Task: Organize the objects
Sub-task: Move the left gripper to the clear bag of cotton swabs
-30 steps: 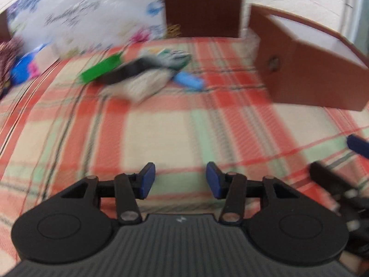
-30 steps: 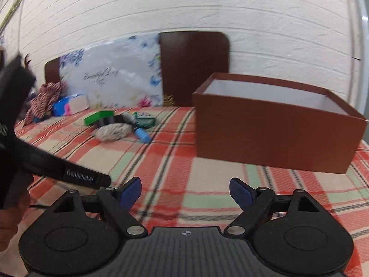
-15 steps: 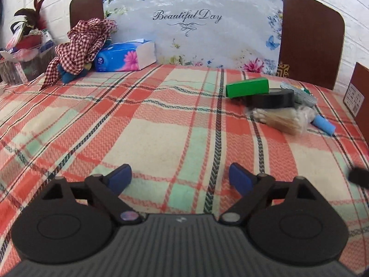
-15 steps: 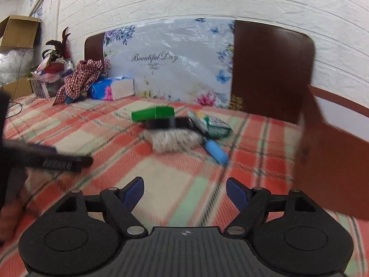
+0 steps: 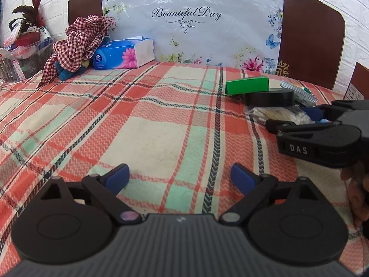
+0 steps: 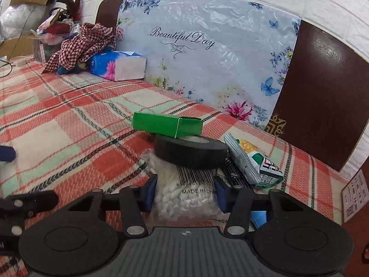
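A small pile lies on the plaid bedspread: a green box [image 6: 167, 124], a black tape roll [image 6: 190, 150], a clear bag of cotton swabs [image 6: 184, 196], a green-white snack packet [image 6: 253, 164] and a blue item [image 6: 258, 217]. My right gripper [image 6: 184, 194] is open with its blue pads on either side of the swab bag. In the left wrist view the pile shows at the right: green box [image 5: 248, 85], tape [image 5: 269, 98], swab bag [image 5: 276, 115], with the right gripper [image 5: 309, 115] over it. My left gripper [image 5: 180, 177] is open and empty above the bedspread.
A tissue pack [image 5: 123, 55] and a checked cloth [image 5: 78, 43] lie by the floral headboard [image 5: 191, 23]. A brown box's edge [image 6: 357, 198] shows at the right. Cluttered items stand at the far left [image 5: 23, 46].
My right gripper has moved forward and down to the pile and now straddles the swab bag. My left gripper has swung left from the brown box and settled, still open.
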